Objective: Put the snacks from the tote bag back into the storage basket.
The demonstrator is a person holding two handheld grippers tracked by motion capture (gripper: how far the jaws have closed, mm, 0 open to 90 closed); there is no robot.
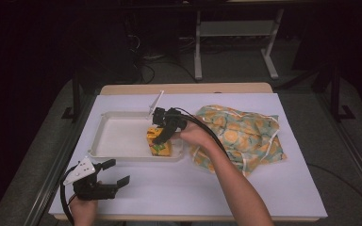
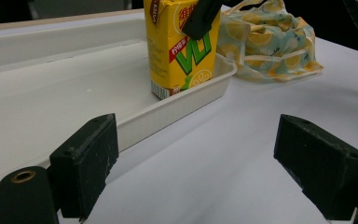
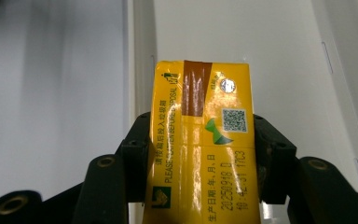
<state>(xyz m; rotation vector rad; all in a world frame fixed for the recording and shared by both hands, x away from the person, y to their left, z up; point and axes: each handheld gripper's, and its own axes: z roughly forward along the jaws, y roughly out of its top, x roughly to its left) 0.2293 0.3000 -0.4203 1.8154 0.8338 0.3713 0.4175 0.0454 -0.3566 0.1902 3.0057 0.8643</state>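
- Right gripper (image 1: 162, 133): black jaws pinched on the two flat sides of the yellow glossy drink carton (image 3: 200, 140), near its top. The carton stands upright in the corner of the shallow white plastic tray (image 1: 118, 136) nearest the hand.
- Risk: the carton's skin is slick and the pads bite high. If it is lifted or tilted, the box may swing or slip out and topple against the tray's low rim.
- Risk: squeezing harder could dent the thin card walls.
- Left gripper (image 1: 107, 178): jaws spread wide, holding nothing, resting on the white matte table sheet (image 1: 188, 188) just outside the tray's near rim.
- Beyond the tray's right end lies a soft, crumpled cloth bag with a lemon print (image 1: 240, 136), limp, with white trim.
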